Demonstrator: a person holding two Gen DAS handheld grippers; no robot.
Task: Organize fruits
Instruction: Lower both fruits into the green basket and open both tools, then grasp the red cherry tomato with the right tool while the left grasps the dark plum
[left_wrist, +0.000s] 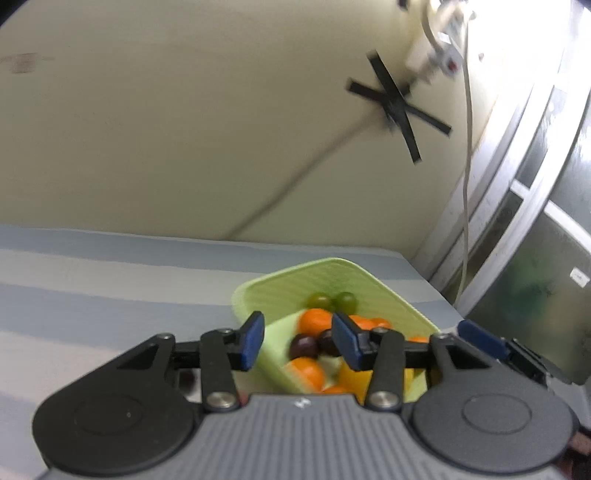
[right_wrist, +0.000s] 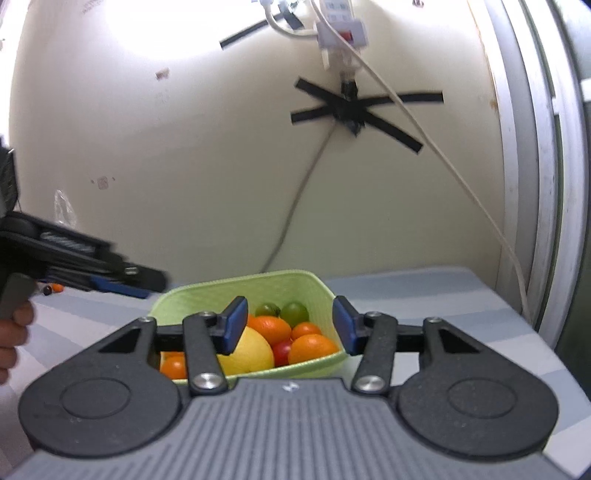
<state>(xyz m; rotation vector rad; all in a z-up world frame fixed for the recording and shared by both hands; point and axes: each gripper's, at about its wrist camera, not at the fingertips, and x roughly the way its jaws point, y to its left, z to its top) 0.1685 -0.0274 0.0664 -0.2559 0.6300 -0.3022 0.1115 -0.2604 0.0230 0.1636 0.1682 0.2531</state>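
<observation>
A light green basket (left_wrist: 334, 271) sits on the striped cloth near the table's far right corner. It holds oranges (left_wrist: 314, 319), dark round fruits (left_wrist: 303, 347) and green grapes (left_wrist: 345, 301). My left gripper (left_wrist: 299, 336) hovers over its near left wall, open, pads clear of it. In the right wrist view the basket (right_wrist: 240, 282) also shows a yellow lemon (right_wrist: 253, 356), oranges (right_wrist: 312, 347), a red tomato (right_wrist: 282, 350) and green grapes (right_wrist: 294, 313). My right gripper (right_wrist: 290, 328) stands open just before the near rim, gripping nothing. The left gripper (right_wrist: 125, 284) enters from the left.
The blue-and-grey striped cloth (left_wrist: 92, 295) covers the table. Two small loose fruits (right_wrist: 51, 288) lie far left on it. A person's hand (right_wrist: 14, 332) holds the left gripper's handle. The cream wall behind carries black tape (right_wrist: 354, 107), cables and a power strip (right_wrist: 341, 26). A window frame (right_wrist: 554, 184) stands right.
</observation>
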